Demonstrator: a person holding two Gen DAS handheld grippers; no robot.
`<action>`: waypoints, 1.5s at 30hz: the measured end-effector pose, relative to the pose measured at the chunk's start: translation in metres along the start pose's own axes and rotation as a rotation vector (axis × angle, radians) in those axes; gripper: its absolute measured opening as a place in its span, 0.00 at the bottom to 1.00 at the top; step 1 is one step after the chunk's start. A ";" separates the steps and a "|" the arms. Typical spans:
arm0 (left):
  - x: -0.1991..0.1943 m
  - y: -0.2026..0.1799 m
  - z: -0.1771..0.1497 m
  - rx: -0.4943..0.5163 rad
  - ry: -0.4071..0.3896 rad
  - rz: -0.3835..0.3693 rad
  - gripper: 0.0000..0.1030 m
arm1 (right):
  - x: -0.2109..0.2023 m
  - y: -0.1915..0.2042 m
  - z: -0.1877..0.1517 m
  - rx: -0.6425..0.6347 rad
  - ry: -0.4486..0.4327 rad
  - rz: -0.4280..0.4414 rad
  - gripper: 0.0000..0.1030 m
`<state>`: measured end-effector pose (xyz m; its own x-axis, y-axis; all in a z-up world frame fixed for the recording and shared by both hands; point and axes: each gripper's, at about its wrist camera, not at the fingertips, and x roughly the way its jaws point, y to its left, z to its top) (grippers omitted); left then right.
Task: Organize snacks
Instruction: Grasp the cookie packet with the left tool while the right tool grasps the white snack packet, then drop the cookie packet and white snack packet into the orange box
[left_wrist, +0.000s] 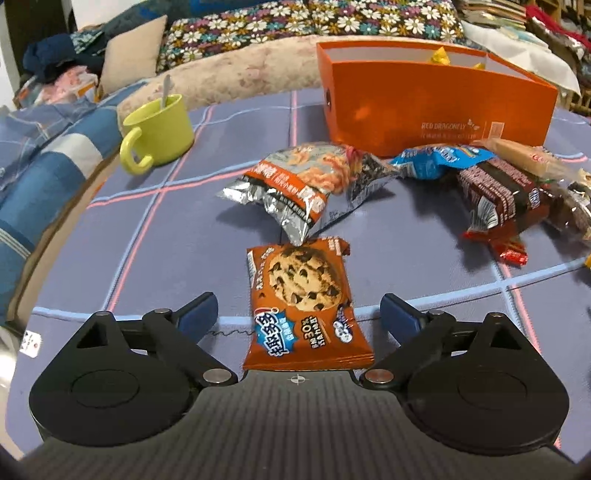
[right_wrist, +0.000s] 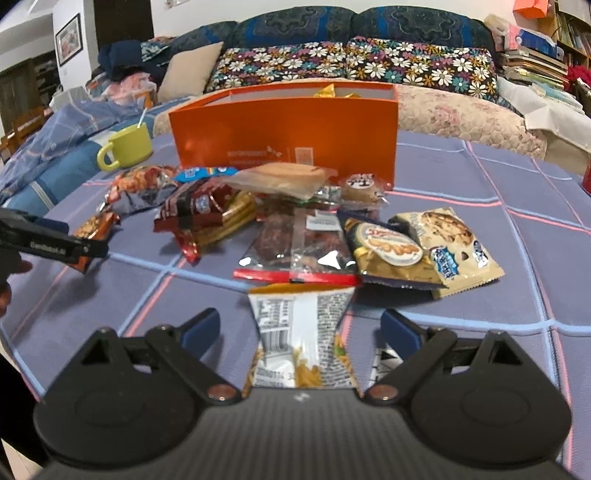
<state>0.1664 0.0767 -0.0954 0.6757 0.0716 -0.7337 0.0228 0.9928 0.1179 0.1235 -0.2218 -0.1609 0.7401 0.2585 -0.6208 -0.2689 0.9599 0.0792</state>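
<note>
Nearest, in left-wrist view: left gripper (left_wrist: 298, 317) w/ fingers spread wide, orange choc-chip cookie packet (left_wrist: 304, 306) lying flat between them, touching neither pad. Right gripper (right_wrist: 301, 328) likewise spread, a white/yellow snack packet (right_wrist: 301, 338) between its fingers, pads apart from it. Surface is a purple-blue cloth (left_wrist: 177, 236) w/ pink and light-blue grid lines. Mid-distance: loose pile of snacks, incl. silver-orange chip bag (left_wrist: 306, 184), dark red wafer pack (left_wrist: 498, 199), beige cookie packet (right_wrist: 452, 243), clear pack w/ red strip (right_wrist: 299, 251). Left of the pile, lime-green mug (left_wrist: 159, 131) w/ a spoon in it. Behind the pile, orange box (left_wrist: 436, 107), open top; yellow wrappers (left_wrist: 439, 55) poke above its rim, rest of contents hidden. Farthest: sofa w/ daisy-print cushions (right_wrist: 354, 64), beige pillow, heaped clothes at left, bookshelves at right.
</note>
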 end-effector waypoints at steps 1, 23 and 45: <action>0.004 0.001 0.000 -0.006 0.013 -0.009 0.64 | 0.000 0.001 0.000 -0.007 -0.002 -0.004 0.90; -0.046 0.009 0.019 -0.160 -0.046 -0.376 0.07 | -0.051 -0.022 0.033 0.264 -0.165 0.216 0.39; 0.048 -0.022 0.212 -0.134 -0.187 -0.324 0.37 | 0.047 -0.056 0.205 0.083 -0.338 0.064 0.87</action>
<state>0.3548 0.0375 0.0086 0.7721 -0.2535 -0.5828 0.1686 0.9658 -0.1968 0.2996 -0.2410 -0.0352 0.8894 0.3263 -0.3201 -0.2804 0.9426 0.1816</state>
